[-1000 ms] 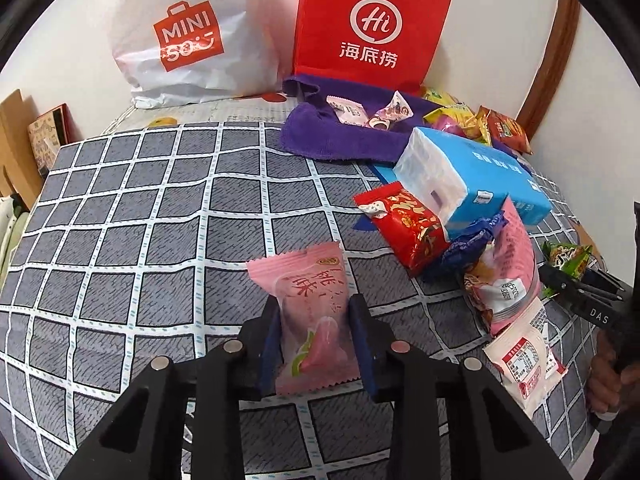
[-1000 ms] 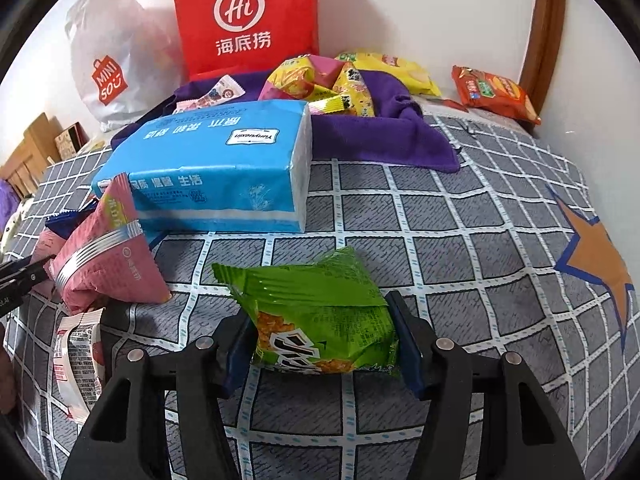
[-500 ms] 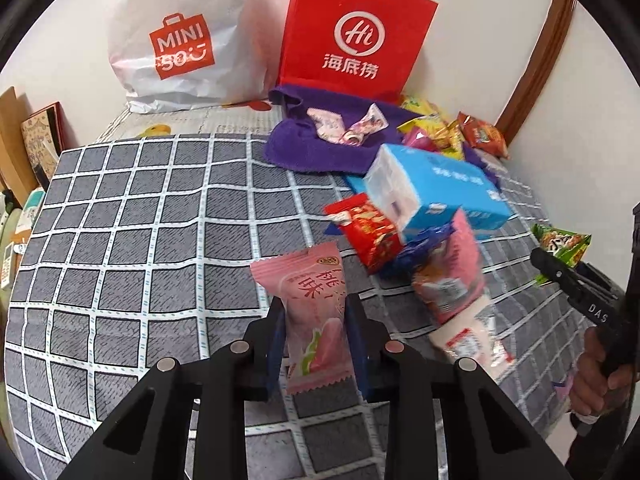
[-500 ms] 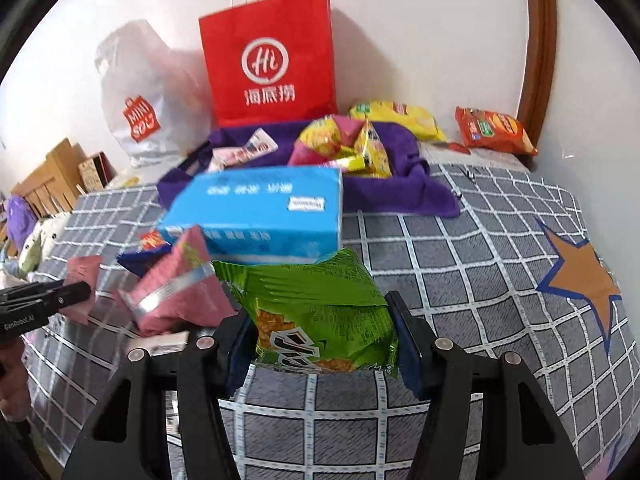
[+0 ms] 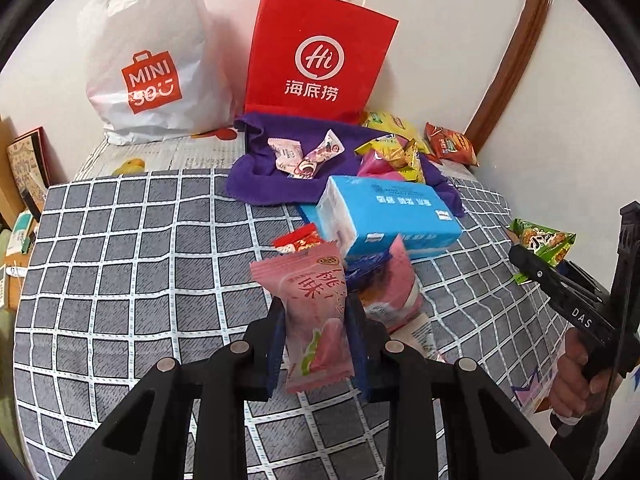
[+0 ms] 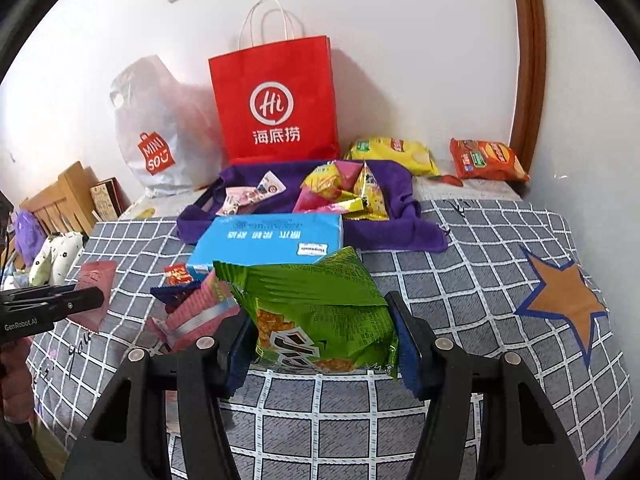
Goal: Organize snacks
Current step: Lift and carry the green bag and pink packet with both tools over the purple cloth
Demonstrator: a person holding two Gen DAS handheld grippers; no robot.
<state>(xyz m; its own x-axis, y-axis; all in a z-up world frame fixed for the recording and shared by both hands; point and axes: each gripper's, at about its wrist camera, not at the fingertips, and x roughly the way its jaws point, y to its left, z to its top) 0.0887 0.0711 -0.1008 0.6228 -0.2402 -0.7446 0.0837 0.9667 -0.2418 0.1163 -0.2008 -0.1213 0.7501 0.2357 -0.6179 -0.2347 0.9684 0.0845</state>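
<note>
My left gripper (image 5: 316,316) is shut on a pink snack packet (image 5: 312,300) and holds it up above the checked bed cover (image 5: 120,248). My right gripper (image 6: 324,340) is shut on a green snack bag (image 6: 316,304), also lifted; that bag also shows at the right of the left wrist view (image 5: 544,240). A purple cloth (image 6: 392,224) at the back holds small pink candies (image 6: 248,194) and yellow packets (image 6: 344,188). A blue tissue pack (image 6: 268,240) lies in front of it, with a red packet (image 6: 178,274) and a pink bag (image 6: 200,312) beside it.
A red paper bag (image 6: 276,100) and a white plastic bag (image 6: 156,128) stand against the back wall. A yellow chip bag (image 6: 396,152) and an orange packet (image 6: 484,160) lie at the back right. A wooden frame (image 6: 56,200) and soft toys (image 6: 52,256) sit at the left.
Both grippers have risen and pulled back from the bed, each carrying its packet. The snack pile and bags now look farther away.
</note>
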